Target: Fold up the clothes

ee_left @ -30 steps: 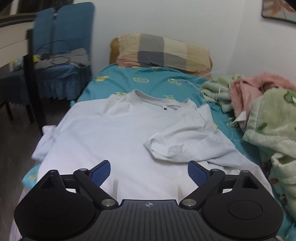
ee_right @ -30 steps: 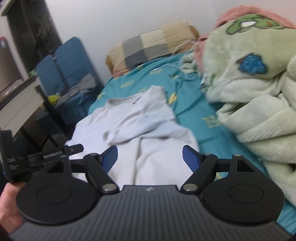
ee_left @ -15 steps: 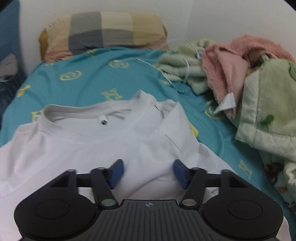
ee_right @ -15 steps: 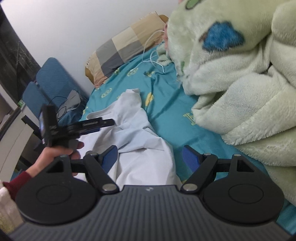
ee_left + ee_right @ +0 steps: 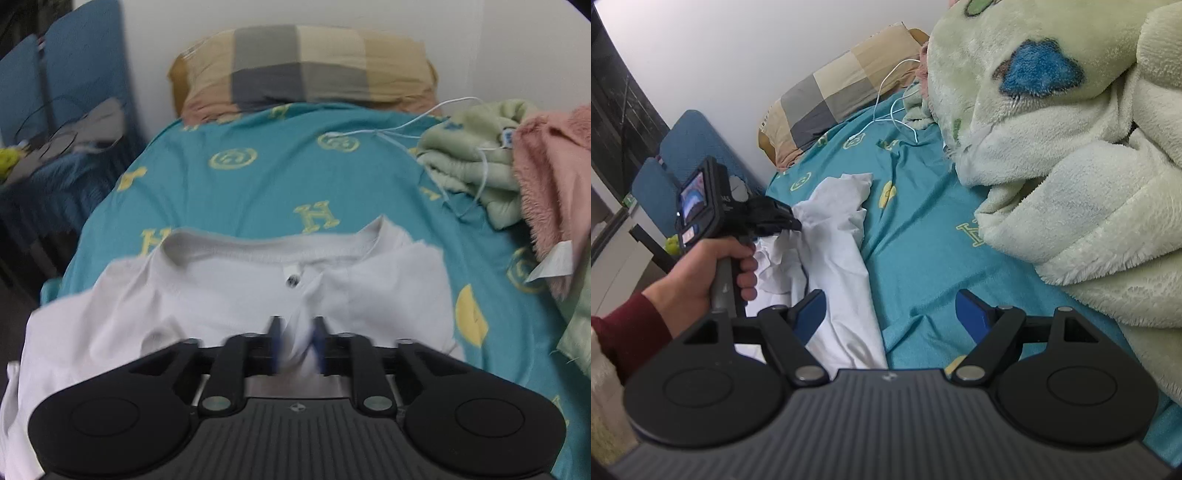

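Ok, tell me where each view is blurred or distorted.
Left wrist view: motion blur smears the left tool and the pinched white T-shirt; the checked pillow is soft too. Right wrist view: mostly sharp, fisheye bending the edges; the green fleece blanket looms large.

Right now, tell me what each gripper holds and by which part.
The left gripper is shut on a bunched pinch of the white T-shirt, just below the collar. The right gripper is open and holds nothing.
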